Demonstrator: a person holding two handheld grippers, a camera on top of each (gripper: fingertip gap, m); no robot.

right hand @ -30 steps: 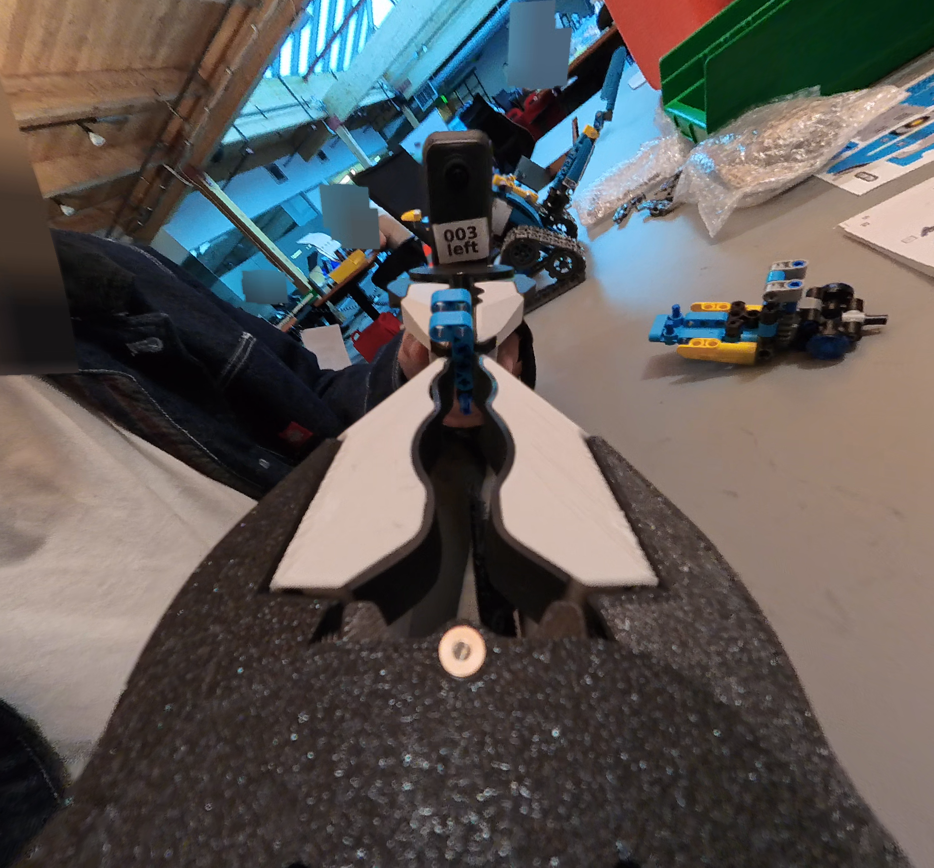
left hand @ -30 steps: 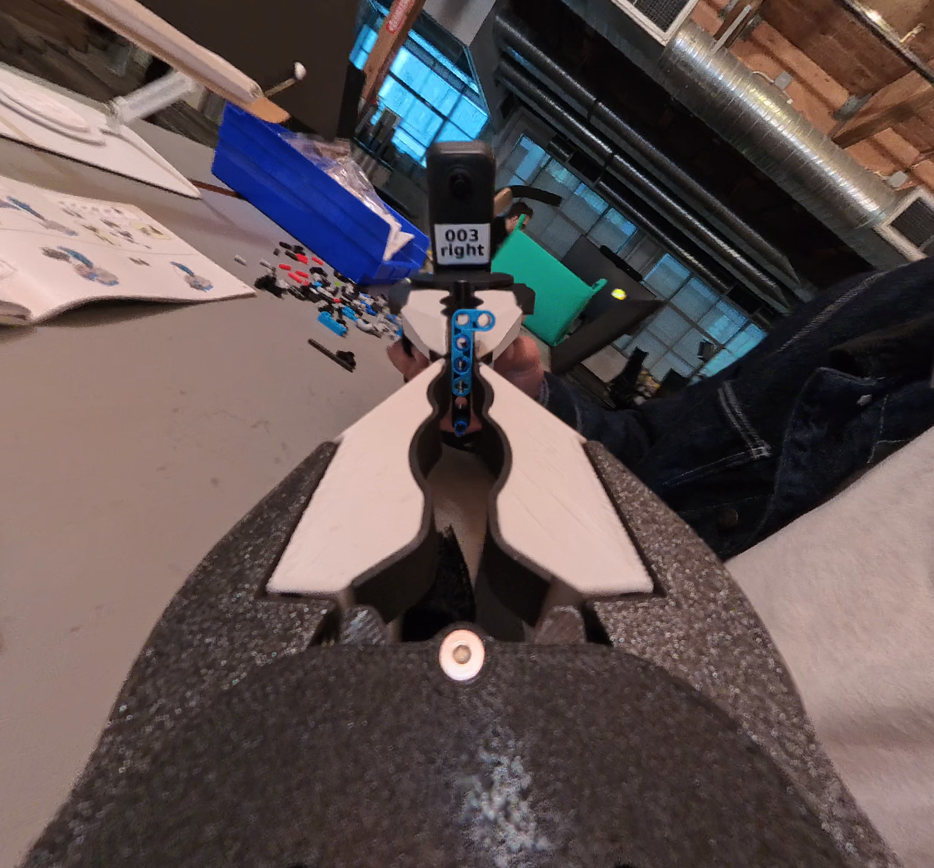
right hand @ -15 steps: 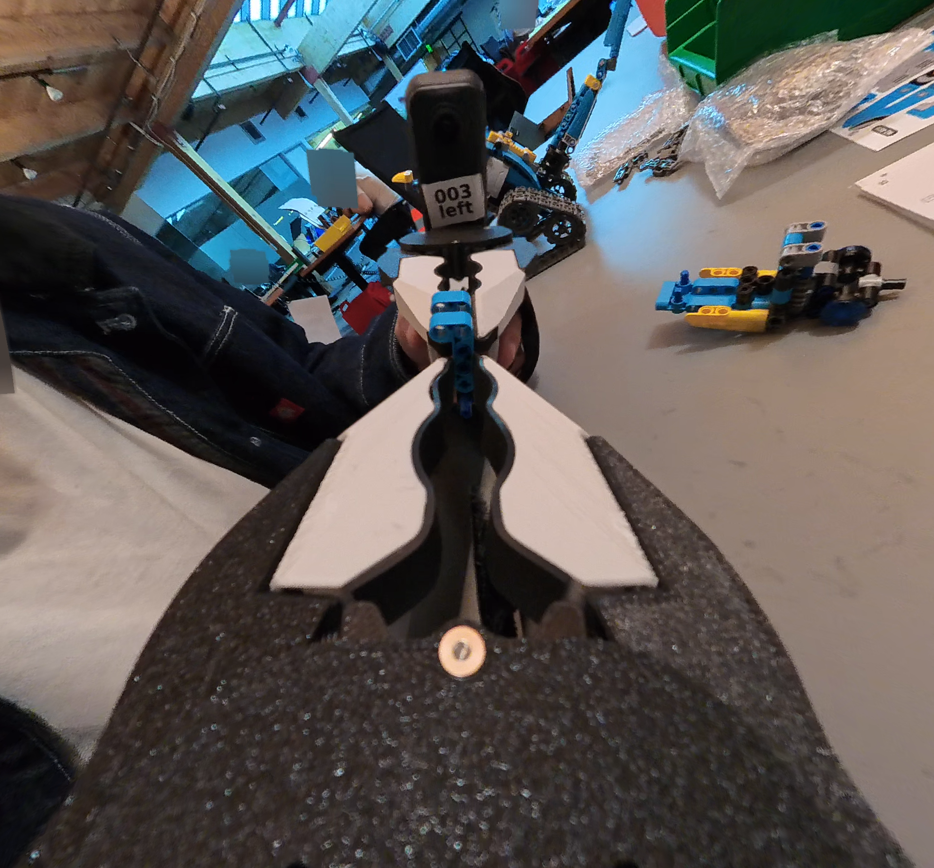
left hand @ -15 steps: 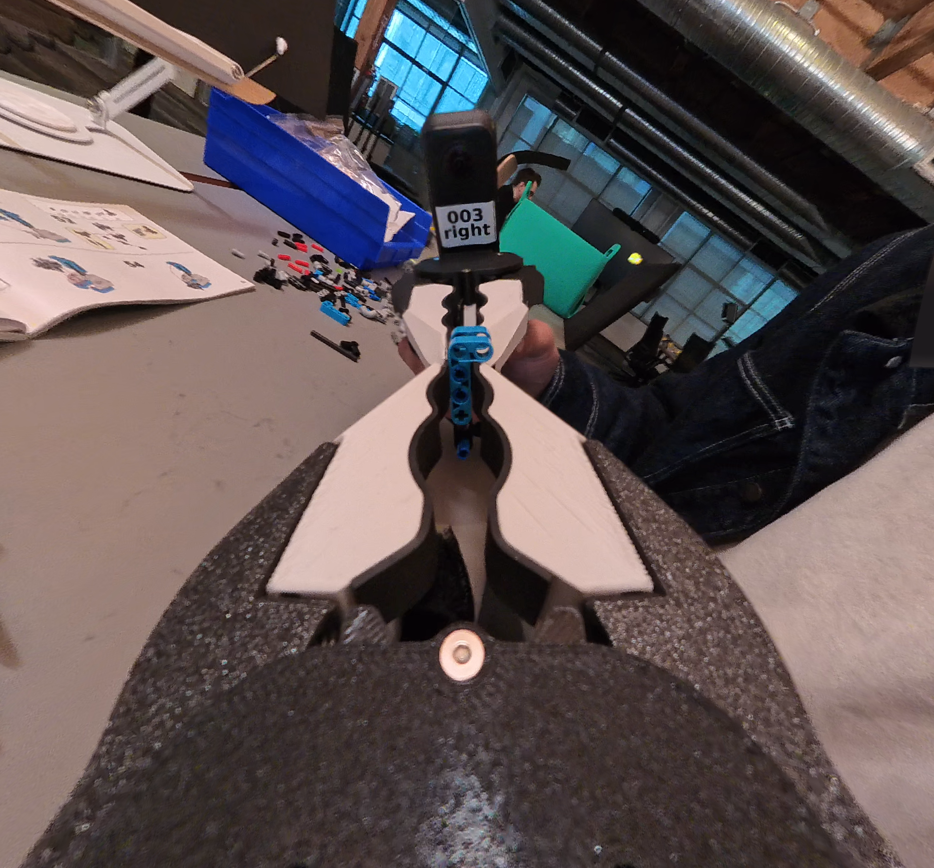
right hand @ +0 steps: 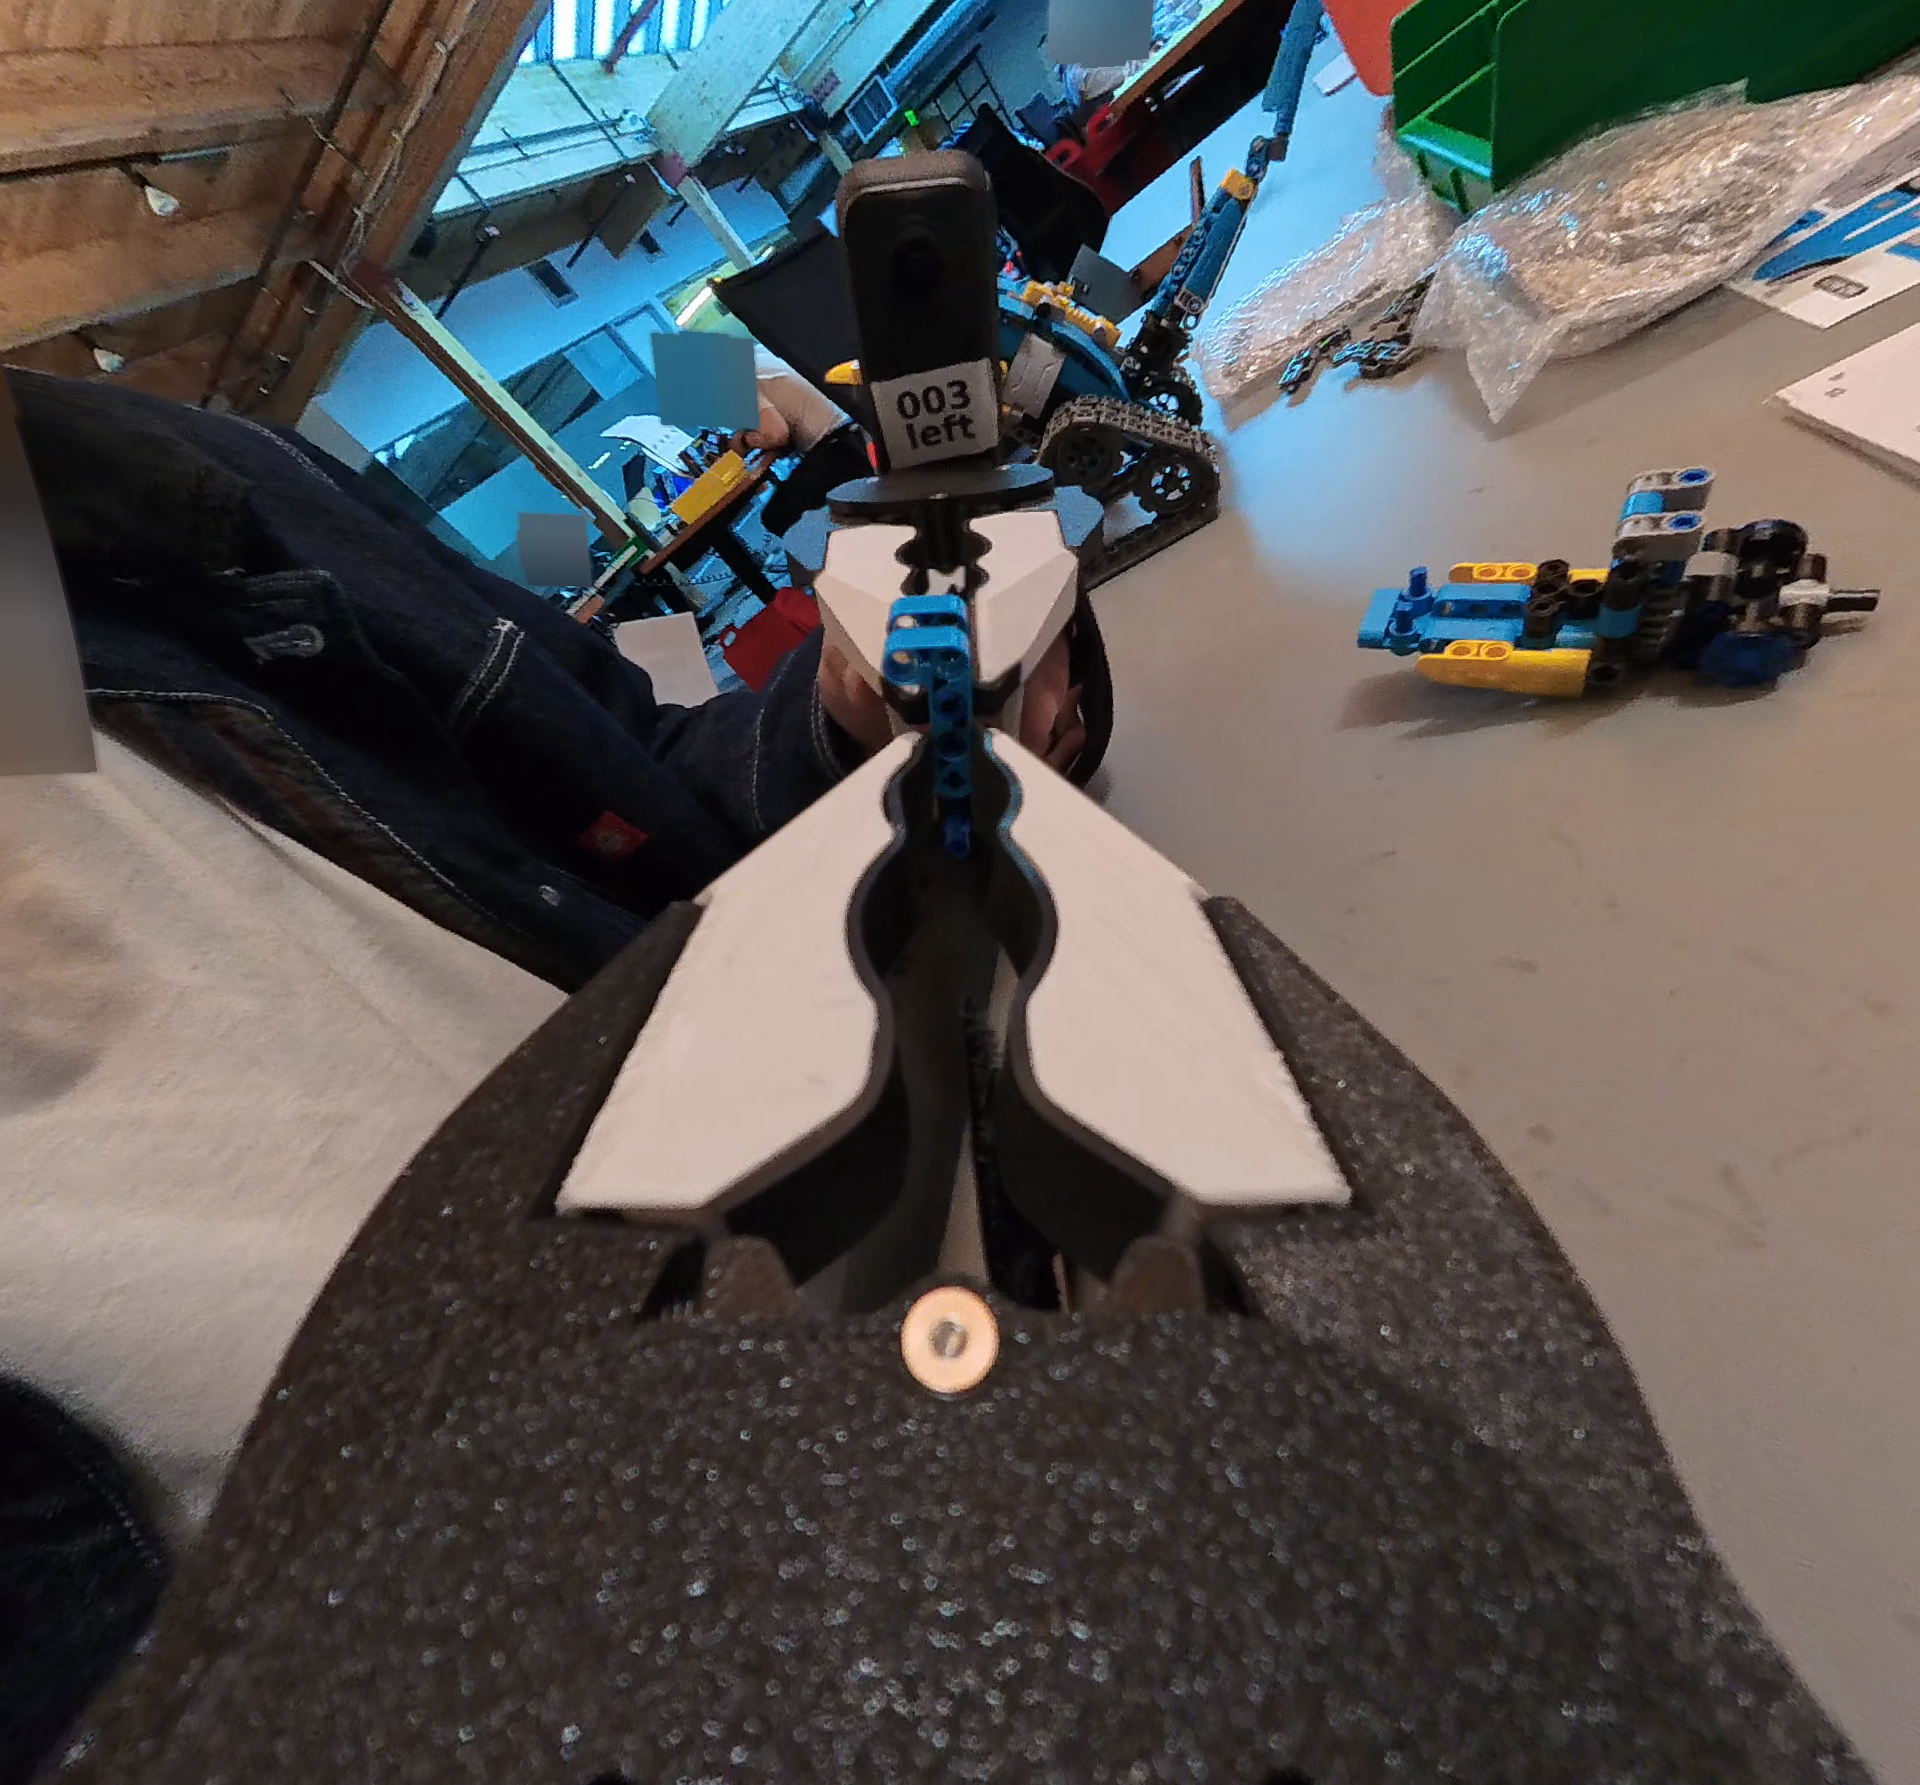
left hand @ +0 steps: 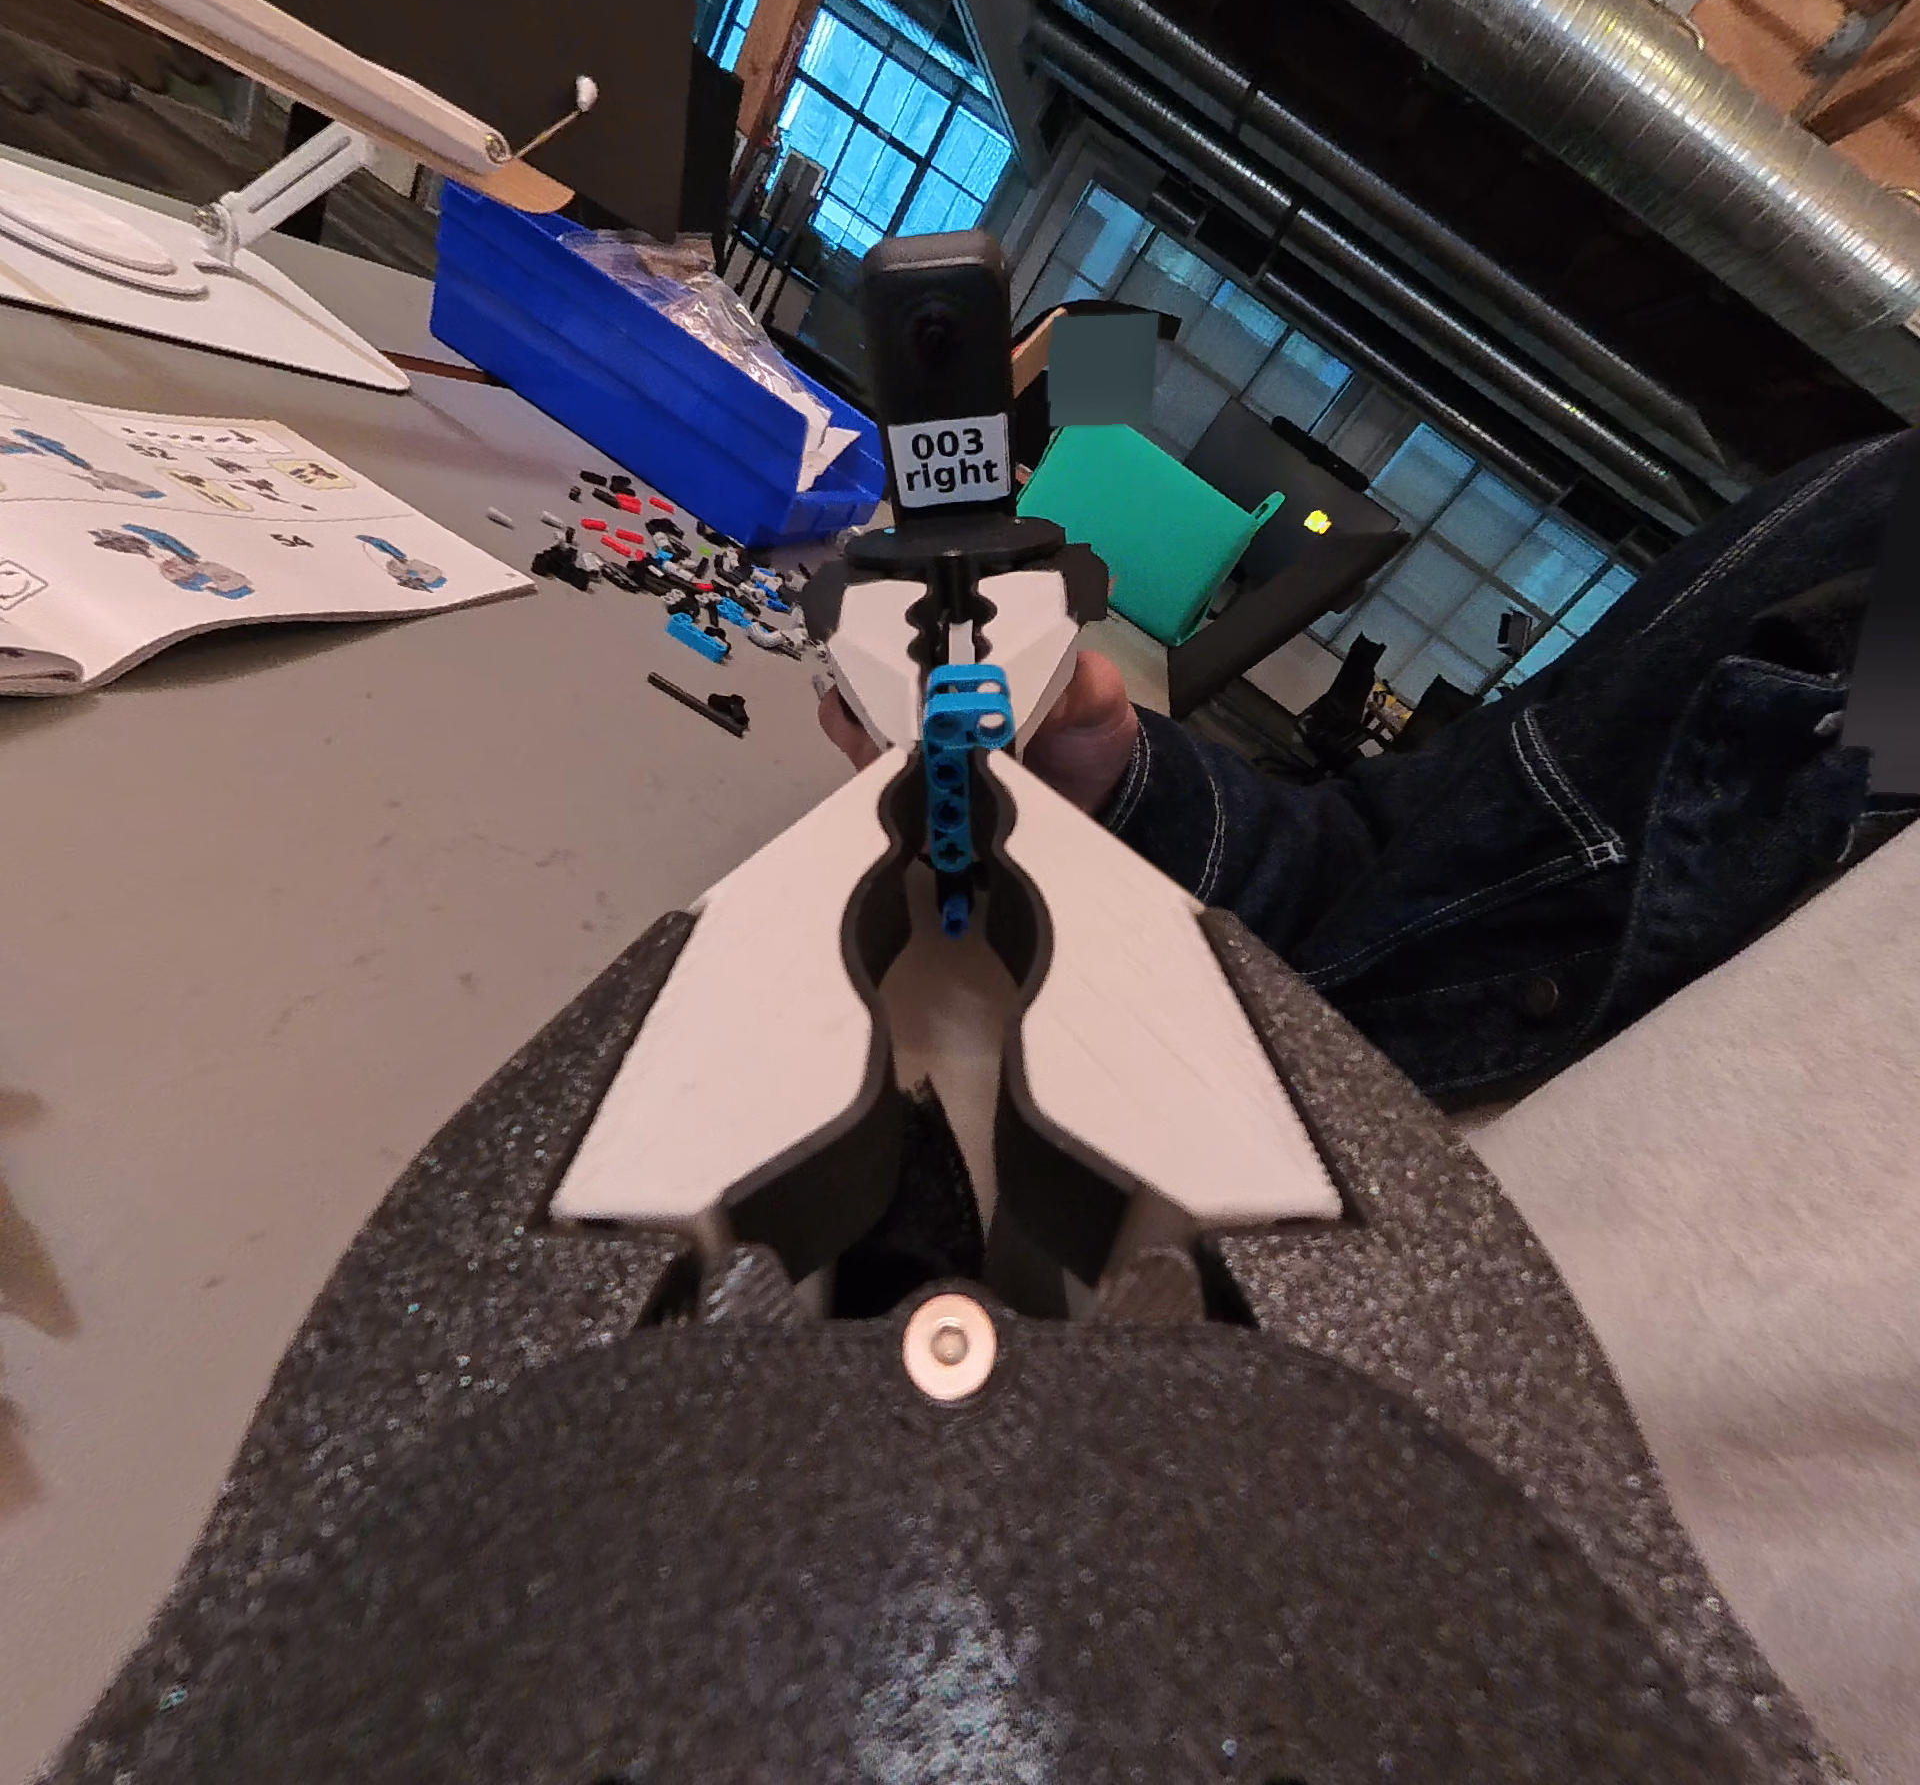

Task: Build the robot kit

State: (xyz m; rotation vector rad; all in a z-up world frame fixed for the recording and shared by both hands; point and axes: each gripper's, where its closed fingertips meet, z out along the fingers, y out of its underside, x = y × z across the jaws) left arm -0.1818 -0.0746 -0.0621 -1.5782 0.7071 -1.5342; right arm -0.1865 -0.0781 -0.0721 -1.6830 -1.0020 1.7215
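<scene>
A blue beam piece with holes (left hand: pixel 951 800) is held above the grey table (left hand: pixel 312 904) between the two grippers, which meet tip to tip. My left gripper (left hand: pixel 951 759) is shut on its near end, and a small blue pin (left hand: pixel 954 916) sticks out behind the fingertips. The right gripper (left hand: pixel 951 639) faces it, closed on the far end, which has a short two-hole cross part (left hand: pixel 968 707). In the right wrist view my right gripper (right hand: pixel 948 748) is shut on the same blue beam (right hand: pixel 948 748), and the left gripper (right hand: pixel 940 608) faces it.
On the left stand a blue bin (left hand: pixel 644 385), several loose small pieces (left hand: pixel 665 572), a black axle (left hand: pixel 696 701) and an open instruction booklet (left hand: pixel 208 530). On the right are a blue and yellow part-built model (right hand: pixel 1621 613), a tracked model (right hand: pixel 1132 447), plastic bags (right hand: pixel 1610 229) and green bins (right hand: pixel 1662 0). A person's denim sleeves are close by. My two grippers' fingertips are within a few centimetres of each other.
Both grippers stay shut on the blue piece, tip to tip. They have tilted and turned together, so the beam now shows more edge-on and the facing gripper looks closer.
</scene>
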